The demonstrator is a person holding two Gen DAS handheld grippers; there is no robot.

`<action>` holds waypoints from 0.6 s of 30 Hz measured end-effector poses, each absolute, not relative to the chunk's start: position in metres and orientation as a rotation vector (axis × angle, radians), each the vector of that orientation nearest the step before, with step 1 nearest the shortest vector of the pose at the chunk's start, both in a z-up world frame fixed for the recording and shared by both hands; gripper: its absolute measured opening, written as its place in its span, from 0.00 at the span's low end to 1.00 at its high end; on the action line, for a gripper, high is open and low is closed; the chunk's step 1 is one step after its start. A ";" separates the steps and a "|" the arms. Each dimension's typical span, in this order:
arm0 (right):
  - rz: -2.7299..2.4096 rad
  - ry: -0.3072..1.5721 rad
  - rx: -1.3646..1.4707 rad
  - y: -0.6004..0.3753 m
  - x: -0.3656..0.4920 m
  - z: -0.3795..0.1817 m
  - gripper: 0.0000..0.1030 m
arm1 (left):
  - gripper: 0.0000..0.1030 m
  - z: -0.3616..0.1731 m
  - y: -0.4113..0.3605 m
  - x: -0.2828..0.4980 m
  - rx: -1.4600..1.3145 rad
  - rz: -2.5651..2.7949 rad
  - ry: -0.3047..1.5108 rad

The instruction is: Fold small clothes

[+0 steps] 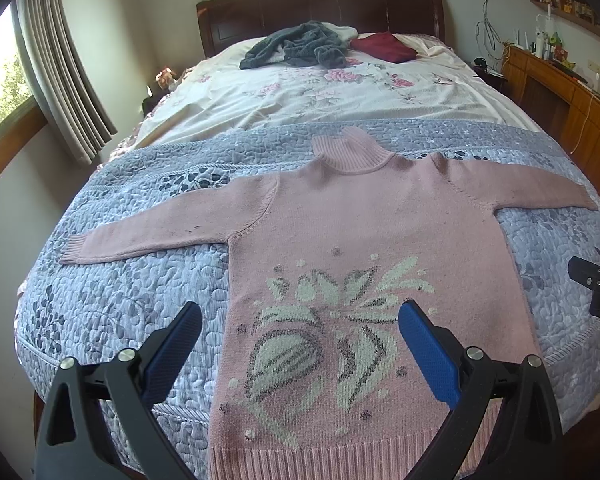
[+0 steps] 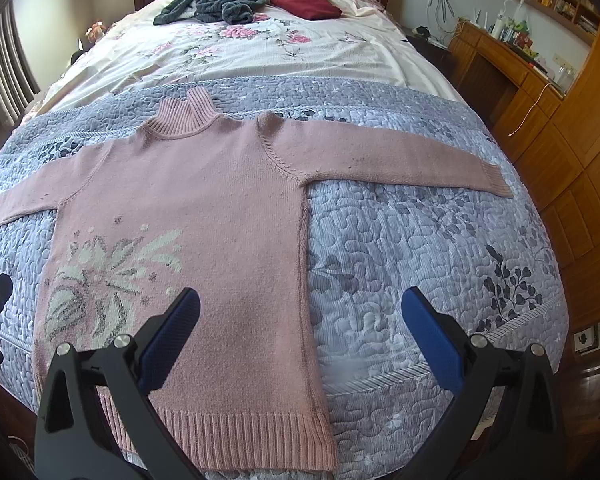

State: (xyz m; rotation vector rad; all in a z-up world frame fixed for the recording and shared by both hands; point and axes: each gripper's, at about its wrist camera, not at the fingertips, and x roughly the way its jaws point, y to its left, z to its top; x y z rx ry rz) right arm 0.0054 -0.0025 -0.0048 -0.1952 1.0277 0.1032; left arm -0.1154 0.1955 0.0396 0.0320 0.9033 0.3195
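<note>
A pink knitted turtleneck sweater (image 1: 340, 216) (image 2: 204, 200) lies flat on the grey-blue quilt, front up, both sleeves spread sideways, its hem at the near edge of the bed. A pale flower pattern (image 1: 332, 320) covers its lower front. My left gripper (image 1: 300, 320) hovers open above the hem's left half, with nothing between its blue pads. Wide open as well, my right gripper (image 2: 300, 312) hangs over the sweater's right side seam near the hem. The right gripper's body (image 1: 598, 288) shows at the right edge of the left wrist view.
The quilt (image 2: 420, 248) covers the bed's near half, a floral sheet (image 1: 320, 92) the far half. A dark grey garment (image 1: 300, 46) and a folded dark red one (image 1: 384, 46) lie near the headboard. A wooden desk and cabinets (image 2: 548, 128) stand on the right, a curtained window (image 1: 60, 72) on the left.
</note>
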 end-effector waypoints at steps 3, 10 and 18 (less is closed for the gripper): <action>0.102 1.029 -0.196 -0.002 0.005 -0.005 0.97 | 0.96 0.040 0.195 -0.117 0.031 0.314 0.893; 0.105 1.030 -0.189 -0.003 0.006 -0.005 0.97 | 0.96 0.039 0.190 -0.114 0.034 0.310 0.897; 0.123 1.035 -0.158 -0.042 0.037 -0.018 0.97 | 0.96 0.024 0.187 -0.080 -0.040 0.280 0.921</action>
